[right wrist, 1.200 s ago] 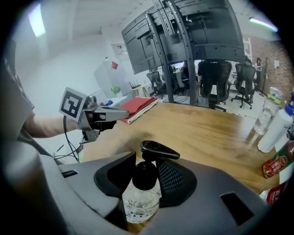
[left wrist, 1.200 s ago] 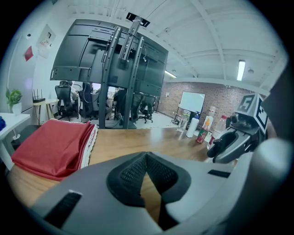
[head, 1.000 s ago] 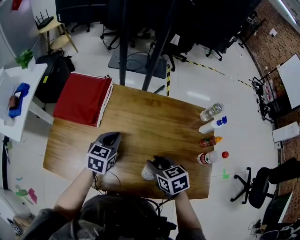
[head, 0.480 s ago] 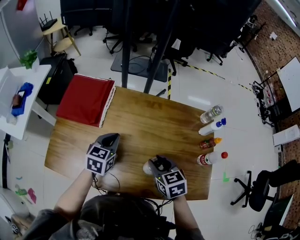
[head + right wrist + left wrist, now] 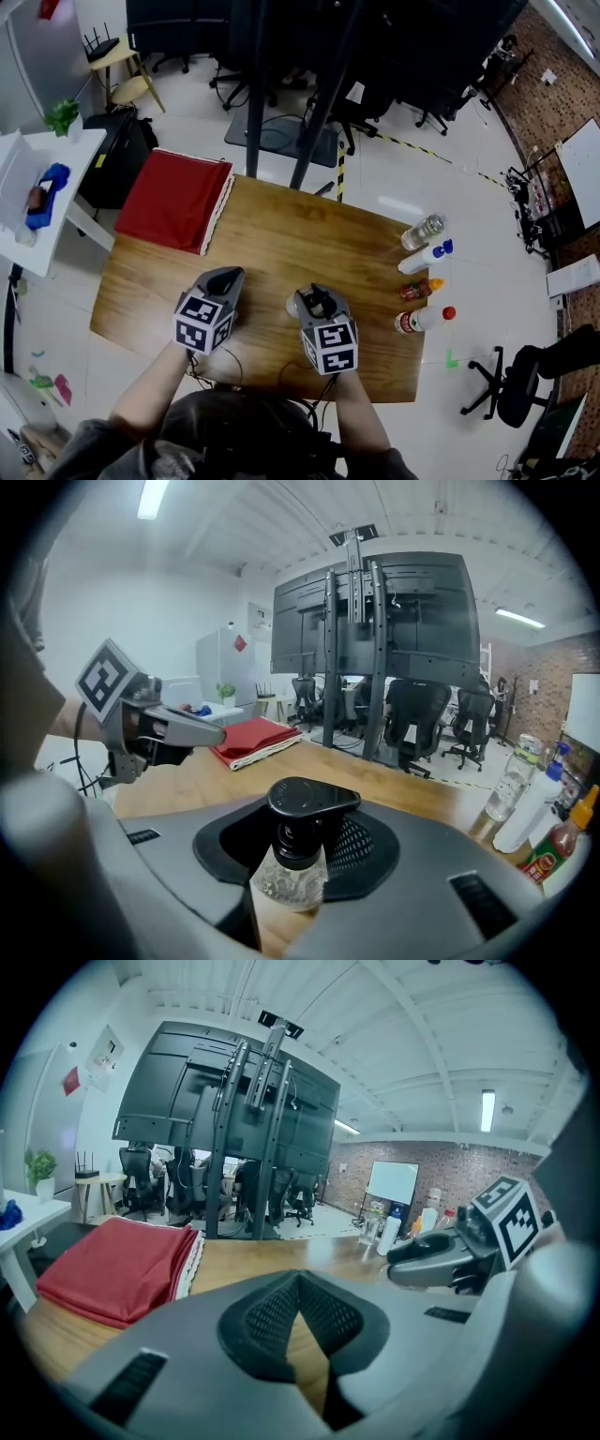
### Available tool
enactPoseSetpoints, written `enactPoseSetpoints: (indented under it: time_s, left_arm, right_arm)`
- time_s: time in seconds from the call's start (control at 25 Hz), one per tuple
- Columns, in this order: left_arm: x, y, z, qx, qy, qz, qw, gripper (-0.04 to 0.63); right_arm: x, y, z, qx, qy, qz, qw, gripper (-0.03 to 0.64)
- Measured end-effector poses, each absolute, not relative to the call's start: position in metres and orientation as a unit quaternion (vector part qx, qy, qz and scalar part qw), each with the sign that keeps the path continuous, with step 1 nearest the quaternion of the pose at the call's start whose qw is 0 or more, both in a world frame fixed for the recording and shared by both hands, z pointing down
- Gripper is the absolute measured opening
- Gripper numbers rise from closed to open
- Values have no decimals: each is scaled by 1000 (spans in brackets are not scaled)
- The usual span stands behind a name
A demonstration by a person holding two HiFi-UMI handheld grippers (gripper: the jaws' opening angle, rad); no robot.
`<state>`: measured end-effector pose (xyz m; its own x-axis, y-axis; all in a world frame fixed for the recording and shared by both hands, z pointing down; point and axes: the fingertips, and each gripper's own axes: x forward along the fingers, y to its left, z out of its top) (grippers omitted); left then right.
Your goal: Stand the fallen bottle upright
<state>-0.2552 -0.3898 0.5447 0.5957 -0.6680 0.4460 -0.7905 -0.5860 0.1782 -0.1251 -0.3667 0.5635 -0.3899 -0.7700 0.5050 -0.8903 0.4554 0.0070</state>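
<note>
Bottle [image 5: 298,860], clear with a black pump top, stands upright between the jaws of the right gripper [image 5: 314,298], which pinch it around its neck and shoulder. It is near the front edge of the wooden table [image 5: 281,230], about midway along that edge; whether its base rests on the wood cannot be told. A folded red cloth [image 5: 178,199] lies on the far left corner. The left gripper [image 5: 225,277] hovers over the front left part, its fingers pressed together at the tips with nothing between them. Along the right edge is a row of four other bottles [image 5: 422,272]: clear, white with blue cap, orange-capped, red-capped
</note>
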Motion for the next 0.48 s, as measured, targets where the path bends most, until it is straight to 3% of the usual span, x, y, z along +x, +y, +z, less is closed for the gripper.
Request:
enactPoseSetpoints:
  time_s: [0.48]
  left_arm:
    - [-246,-381,544,877,-413,162,185,12]
  right_arm:
    - [-129,-372,565,522,-823,114,194,153]
